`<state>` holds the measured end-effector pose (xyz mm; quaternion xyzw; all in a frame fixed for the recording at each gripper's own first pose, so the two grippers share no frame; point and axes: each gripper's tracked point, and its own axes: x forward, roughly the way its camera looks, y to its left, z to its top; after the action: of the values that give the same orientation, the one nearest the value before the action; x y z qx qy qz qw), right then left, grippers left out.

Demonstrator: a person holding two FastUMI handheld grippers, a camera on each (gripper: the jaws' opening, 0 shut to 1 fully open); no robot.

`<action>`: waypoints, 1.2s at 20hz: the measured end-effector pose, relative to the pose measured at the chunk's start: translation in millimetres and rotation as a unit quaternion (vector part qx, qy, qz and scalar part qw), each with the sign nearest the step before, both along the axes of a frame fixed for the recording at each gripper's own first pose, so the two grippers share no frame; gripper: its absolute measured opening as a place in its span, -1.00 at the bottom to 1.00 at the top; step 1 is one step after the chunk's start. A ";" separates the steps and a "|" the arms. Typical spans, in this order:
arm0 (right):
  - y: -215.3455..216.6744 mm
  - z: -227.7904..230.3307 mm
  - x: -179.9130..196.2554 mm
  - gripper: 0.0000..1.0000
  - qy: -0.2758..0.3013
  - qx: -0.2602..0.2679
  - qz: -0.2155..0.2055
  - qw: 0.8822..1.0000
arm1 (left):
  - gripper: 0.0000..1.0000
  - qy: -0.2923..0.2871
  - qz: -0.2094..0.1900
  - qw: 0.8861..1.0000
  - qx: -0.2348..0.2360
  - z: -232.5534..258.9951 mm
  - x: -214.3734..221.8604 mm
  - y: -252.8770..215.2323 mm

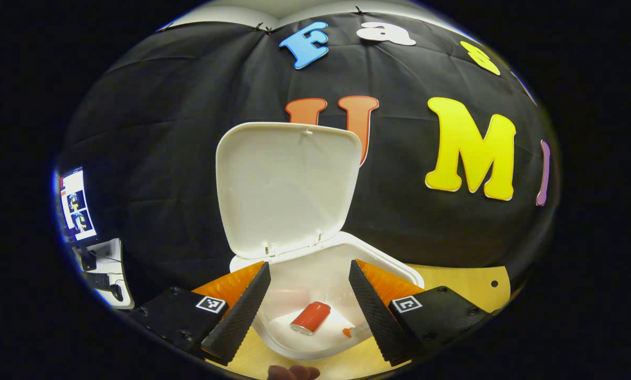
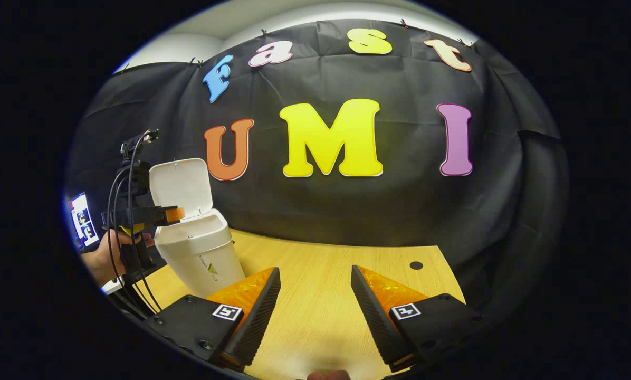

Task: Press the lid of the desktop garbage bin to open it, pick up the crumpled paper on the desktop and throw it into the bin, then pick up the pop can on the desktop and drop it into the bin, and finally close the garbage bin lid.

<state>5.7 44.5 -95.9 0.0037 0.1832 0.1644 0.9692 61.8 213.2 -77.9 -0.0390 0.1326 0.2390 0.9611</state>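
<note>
Garbage bin (image 1: 315, 295): white, standing on the wooden surface (image 2: 326, 285); in the right gripper view it stands at the left end (image 2: 199, 253), near the booth's wall.
Lid (image 1: 286, 184): swung up and back on its hinges at the bin's rear rim, standing roughly upright, its inner face toward the left gripper's camera.
Pop can (image 1: 310, 317): red, lying on its side at the bottom of the bin, its silver end toward the camera.
Inside the bin: a pale sheet under the can; whether this is the crumpled paper I cannot tell. A small orange bit (image 1: 348, 331) lies just beside the can.
Left gripper (image 1: 307, 301): above the bin's open mouth, looking down into it; jaws released, spread wide, nothing between them. In the right gripper view it (image 2: 174, 214) hangs at the bin's rim, held by a hand (image 2: 107, 258) with cables trailing.
Right gripper (image 2: 315, 303): over a bare stretch of the surface, well apart from the bin; jaws released, spread wide, grasping nothing.
Screen (image 1: 75, 203): lit, at the far left edge.
</note>
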 end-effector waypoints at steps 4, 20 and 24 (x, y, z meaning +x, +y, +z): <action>-10.0 9.1 3.0 0.73 -0.004 0.004 -0.002 1.000 | 0.96 -0.049 0.053 0.997 0.017 49.6 4.6 -1.3; -12.7 61.3 36.1 0.74 -0.019 0.049 0.008 0.999 | 0.94 -0.093 0.153 0.983 0.050 160.5 79.2 57.9; -5.5 66.3 37.5 0.74 -0.026 0.045 0.012 0.999 | 0.94 -0.037 0.160 0.985 0.042 137.0 102.2 76.5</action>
<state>43.2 38.9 -29.6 0.0406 0.1507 0.1837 0.9705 164.0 289.6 59.1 -0.0283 0.0788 0.3938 0.9154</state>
